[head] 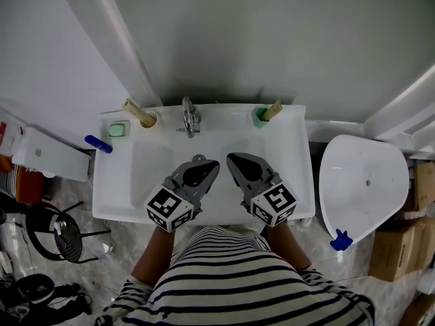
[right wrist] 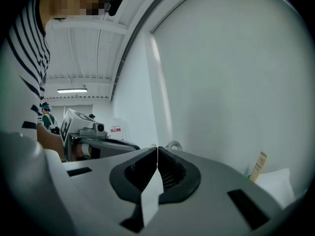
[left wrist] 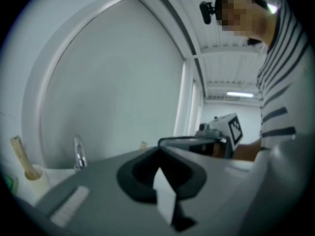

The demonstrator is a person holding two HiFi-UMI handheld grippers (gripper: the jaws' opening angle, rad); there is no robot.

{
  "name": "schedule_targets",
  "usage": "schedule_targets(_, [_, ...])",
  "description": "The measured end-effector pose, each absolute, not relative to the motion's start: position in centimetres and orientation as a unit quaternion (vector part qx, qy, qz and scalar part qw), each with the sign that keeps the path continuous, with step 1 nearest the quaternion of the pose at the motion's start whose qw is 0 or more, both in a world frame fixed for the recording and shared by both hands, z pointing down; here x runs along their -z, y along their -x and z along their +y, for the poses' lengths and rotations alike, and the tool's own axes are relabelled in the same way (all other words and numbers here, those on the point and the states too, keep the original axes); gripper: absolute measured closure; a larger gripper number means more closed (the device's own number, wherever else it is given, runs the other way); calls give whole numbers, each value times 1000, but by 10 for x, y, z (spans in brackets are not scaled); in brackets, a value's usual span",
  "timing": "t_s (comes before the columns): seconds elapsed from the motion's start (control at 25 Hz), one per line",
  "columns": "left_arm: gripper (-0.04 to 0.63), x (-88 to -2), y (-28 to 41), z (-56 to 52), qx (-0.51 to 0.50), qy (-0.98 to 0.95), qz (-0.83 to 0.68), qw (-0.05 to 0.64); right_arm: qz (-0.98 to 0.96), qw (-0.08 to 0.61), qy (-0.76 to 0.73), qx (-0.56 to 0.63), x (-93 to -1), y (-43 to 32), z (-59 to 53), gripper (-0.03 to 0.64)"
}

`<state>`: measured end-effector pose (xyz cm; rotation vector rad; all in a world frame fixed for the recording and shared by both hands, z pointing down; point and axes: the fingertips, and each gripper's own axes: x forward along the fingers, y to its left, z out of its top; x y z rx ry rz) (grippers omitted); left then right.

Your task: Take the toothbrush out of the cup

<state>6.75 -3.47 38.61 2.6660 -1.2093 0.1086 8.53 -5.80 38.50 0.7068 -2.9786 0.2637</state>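
Striped shirt, then left hand-held gripper and right hand-held gripper, both closed tight and empty, over the sink. Cup at its back left corner, grey wall behind.

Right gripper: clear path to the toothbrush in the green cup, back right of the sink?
Probably yes. Only bare basin lies between the right gripper and the toothbrush in the green cup; the faucet stands well aside. The gripper's jaws are shut, so they must open first.

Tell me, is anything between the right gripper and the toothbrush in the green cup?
Nothing visible. Only bare sink lies between the right gripper and the toothbrush in the green cup; the faucet stands aside.
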Motion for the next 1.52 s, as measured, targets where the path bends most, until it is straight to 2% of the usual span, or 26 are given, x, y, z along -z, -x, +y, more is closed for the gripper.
schedule_targets(0.64, [588, -387, -60, -31, -40, -907, -407, 102, -971, 38, -223, -82, -388, -71, -55, 609])
schedule_targets(0.92, [588, -389, -35, -22, -33, -907, -408, 104, -970, 40, -225, -78, -387, -46, -48, 609])
schedule_targets(1.52, [588, -383, 110, -14, 5, -929, -355, 103, -950, 27, -301, -72, -380, 91, -35, 609])
